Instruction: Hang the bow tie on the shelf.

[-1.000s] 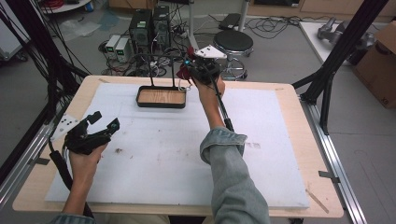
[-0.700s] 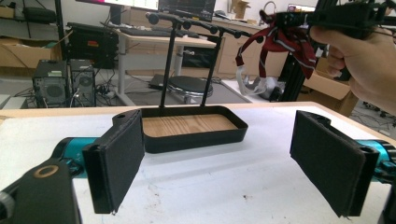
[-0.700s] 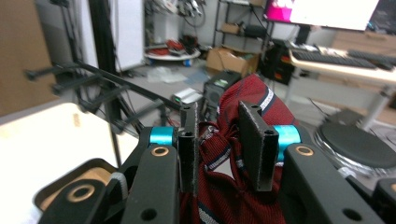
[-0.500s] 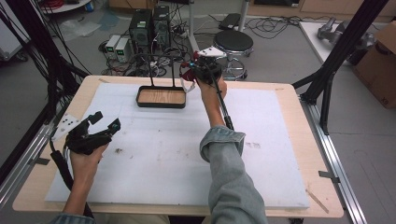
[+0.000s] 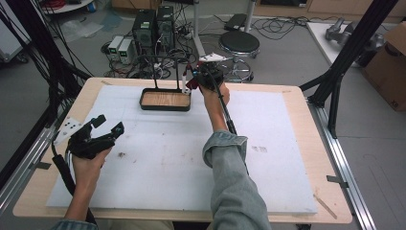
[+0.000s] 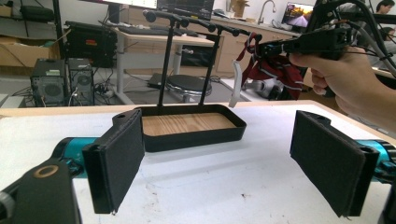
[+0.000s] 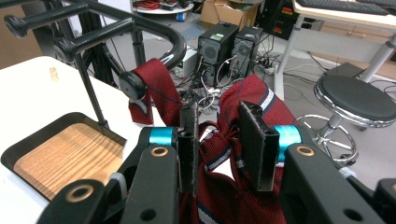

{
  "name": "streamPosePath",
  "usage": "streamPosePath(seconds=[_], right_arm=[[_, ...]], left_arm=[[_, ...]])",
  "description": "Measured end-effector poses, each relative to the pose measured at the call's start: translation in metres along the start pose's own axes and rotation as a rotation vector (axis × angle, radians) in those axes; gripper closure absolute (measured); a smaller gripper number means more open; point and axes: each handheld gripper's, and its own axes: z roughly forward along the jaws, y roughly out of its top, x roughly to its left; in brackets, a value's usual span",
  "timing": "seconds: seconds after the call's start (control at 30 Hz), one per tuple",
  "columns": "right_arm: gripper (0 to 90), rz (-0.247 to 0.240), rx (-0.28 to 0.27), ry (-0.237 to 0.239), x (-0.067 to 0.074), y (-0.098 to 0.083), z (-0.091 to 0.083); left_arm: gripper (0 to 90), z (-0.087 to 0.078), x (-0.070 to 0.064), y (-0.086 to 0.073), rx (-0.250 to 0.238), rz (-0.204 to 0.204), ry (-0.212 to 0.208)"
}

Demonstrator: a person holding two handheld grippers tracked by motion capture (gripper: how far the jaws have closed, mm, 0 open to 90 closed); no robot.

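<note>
A workshop room with a grey floor and much equipment around the table

The floor [image 5: 297,62] is grey and smooth, and many black cables [image 5: 282,24] lie on it. Behind the table [image 5: 297,98], which has a light wooden edge and a white sheet [image 5: 158,163] on top, two dark computer towers [image 5: 154,28] stand beside small white boxes [image 5: 120,48]. A round black stool [image 5: 239,44] on a chrome base stands near them. A cardboard box [image 5: 389,62] is at the right, and black frame bars [image 5: 354,45] rise at both sides. A desk [image 6: 159,39] with a white leg and wooden cabinets [image 6: 261,30] stand further back. The light is even and soft.
</note>
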Motion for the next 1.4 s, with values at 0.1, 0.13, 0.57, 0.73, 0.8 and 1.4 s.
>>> streamPosePath(seconds=[0.1, 0.13, 0.57, 0.73, 0.8, 1.4], right_arm=[[67.7, 0.003, 0.007, -0.002, 0.000, -0.001, 0.001], [66.3, 0.012, 0.009, -0.003, 0.000, -0.001, 0.001], [62.8, 0.032, 0.008, 0.000, -0.003, -0.002, 0.000], [62.6, 0.037, 0.009, -0.002, -0.004, -0.003, 0.000], [62.6, 0.039, 0.008, 0.000, -0.004, -0.004, 0.000], [44.5, 0.088, -0.047, -0.026, -0.022, 0.004, -0.024]], left_arm=[[18.0, 0.000, 0.000, 0.000, 0.001, 0.001, -0.002], [18.0, 0.000, 0.000, 0.000, 0.002, 0.000, -0.004], [18.0, 0.001, -0.002, -0.001, 0.006, 0.002, -0.007], [18.0, 0.001, -0.002, -0.001, 0.007, 0.003, -0.006], [18.0, 0.002, -0.002, -0.001, 0.007, 0.002, -0.008], [18.0, 0.004, -0.004, -0.002, 0.011, 0.006, -0.013]])
